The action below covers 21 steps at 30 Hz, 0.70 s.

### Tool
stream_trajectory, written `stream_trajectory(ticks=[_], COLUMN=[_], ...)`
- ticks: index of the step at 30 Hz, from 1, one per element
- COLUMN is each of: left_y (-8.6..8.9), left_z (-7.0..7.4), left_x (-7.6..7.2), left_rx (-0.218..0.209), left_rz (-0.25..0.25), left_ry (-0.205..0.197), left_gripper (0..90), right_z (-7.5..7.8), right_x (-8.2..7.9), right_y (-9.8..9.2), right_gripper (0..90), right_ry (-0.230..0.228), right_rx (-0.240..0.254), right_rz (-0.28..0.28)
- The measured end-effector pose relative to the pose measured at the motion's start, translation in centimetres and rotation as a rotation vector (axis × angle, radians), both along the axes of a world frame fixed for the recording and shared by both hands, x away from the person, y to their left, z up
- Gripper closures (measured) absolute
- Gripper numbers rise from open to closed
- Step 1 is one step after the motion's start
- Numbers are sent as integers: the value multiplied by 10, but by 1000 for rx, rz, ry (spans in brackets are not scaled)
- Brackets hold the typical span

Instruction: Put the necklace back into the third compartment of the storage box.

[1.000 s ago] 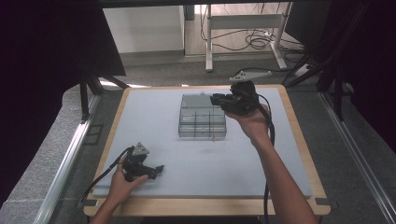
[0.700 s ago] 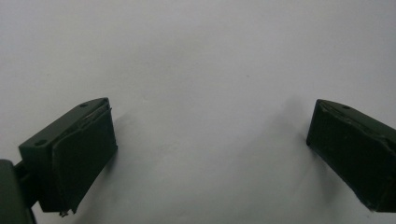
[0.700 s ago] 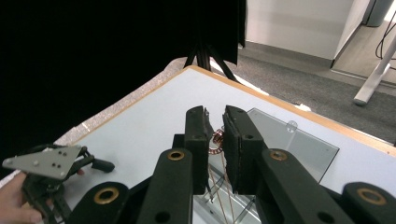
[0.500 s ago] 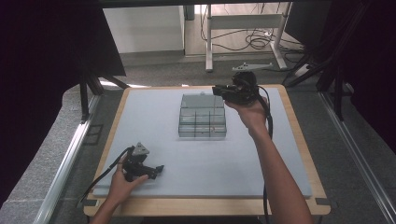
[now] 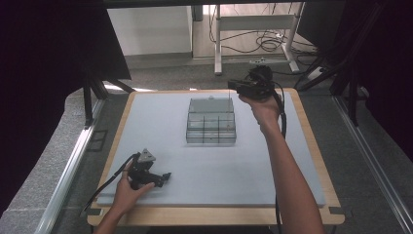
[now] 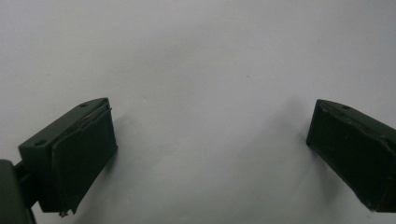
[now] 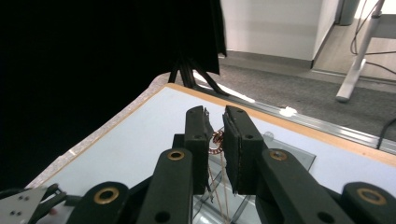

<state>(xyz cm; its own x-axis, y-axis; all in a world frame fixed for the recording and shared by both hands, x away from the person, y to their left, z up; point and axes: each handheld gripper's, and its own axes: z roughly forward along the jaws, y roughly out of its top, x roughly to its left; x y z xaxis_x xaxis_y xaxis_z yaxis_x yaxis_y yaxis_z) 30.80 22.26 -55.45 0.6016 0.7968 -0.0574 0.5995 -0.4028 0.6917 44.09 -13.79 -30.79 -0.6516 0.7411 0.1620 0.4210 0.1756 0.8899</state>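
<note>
A clear plastic compartment box [image 5: 211,122] sits at the middle of the grey mat [image 5: 272,165], its lid raised at the far side. My right gripper [image 5: 234,87] hangs above the box's far right corner, pointing left. In the right gripper view its jaws [image 7: 215,119] stand nearly together, shut on a small coppery coil [image 7: 216,141] with thin strands hanging down toward the box [image 7: 289,156]. My left gripper [image 5: 164,178] rests on the mat near the front left. It is open [image 6: 210,126], with only bare mat between its wide-apart jaws.
A wooden board [image 5: 311,141] frames the mat. Black curtains stand at both sides. Beyond the table's far edge there is grey floor with a white table frame [image 5: 253,29] and cables.
My right gripper has carried the coppery piece toward the far edge of the table, past the box's back corner. The left hand has kept still.
</note>
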Motion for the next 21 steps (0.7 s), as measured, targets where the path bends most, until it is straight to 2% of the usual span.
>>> stream_trajectory(ticks=[10, 13, 21], left_y=[0, 0, 0], left_z=[0, 0, 0], left_x=[0, 0, 0], left_rx=[-1, -1, -3], left_rz=[0, 0, 1], left_ry=[0, 0, -2], left_gripper=[10, 10, 10], right_z=[-3, -10, -28], right_x=[19, 30, 43], right_y=[2, 2, 5], right_gripper=[786, 787, 787], right_ry=[-1, 16, 55], right_rx=[-5, 1, -8], right_rz=[-28, -53, -68])
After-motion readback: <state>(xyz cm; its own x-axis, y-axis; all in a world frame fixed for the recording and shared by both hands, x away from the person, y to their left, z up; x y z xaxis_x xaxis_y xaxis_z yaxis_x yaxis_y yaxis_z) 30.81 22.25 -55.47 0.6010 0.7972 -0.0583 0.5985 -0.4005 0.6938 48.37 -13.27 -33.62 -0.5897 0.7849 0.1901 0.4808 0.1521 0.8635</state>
